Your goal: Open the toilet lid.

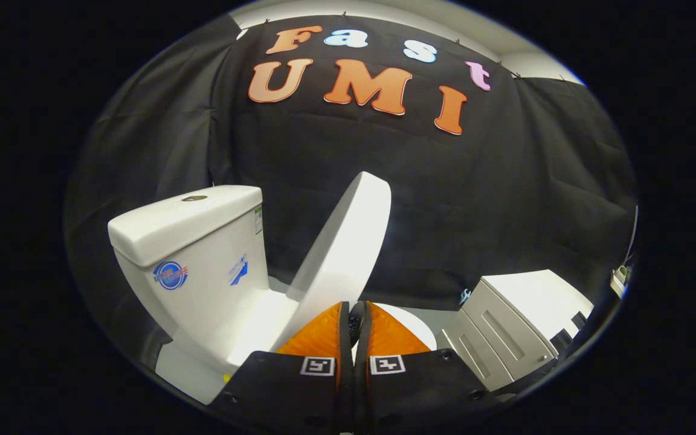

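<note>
The toilet lid (342, 254) stands raised, and its lower edge is hidden behind the gripper (357, 314), whose fingers sit nearly closed with a narrow gap; whether they touch the lid cannot be told. The bowl rim (411, 326) shows as a sliver beyond them. The cistern's (197, 254) stickers are too small to read. The white cabinet (517, 320) is cut off at its lower side.

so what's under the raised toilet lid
Under the lid, the bowl rim partly shows beside the nearly closed gripper fingers. Fingers and lid cover the seat and bowl inside.
</note>
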Demonstrator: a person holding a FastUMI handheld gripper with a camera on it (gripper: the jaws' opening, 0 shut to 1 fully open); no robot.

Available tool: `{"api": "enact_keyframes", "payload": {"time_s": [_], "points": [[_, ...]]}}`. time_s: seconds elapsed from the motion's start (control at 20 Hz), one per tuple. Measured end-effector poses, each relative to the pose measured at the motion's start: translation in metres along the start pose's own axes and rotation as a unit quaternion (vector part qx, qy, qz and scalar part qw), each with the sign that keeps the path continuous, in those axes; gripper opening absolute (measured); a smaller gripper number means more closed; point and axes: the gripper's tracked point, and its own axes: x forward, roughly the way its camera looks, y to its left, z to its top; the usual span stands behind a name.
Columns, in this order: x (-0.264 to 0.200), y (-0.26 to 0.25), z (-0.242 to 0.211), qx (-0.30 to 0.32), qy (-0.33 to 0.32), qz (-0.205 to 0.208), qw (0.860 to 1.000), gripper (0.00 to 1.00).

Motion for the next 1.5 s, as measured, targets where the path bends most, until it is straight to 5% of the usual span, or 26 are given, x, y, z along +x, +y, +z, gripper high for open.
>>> {"api": "enact_keyframes", "payload": {"time_s": [1.1, 1.5], "points": [[-0.019, 0.157, 0.034, -0.12, -0.053, 0.07, 0.989, 0.08], [-0.02, 0.175, 0.037, -0.14, -0.061, 0.07, 0.986, 0.08]]}}
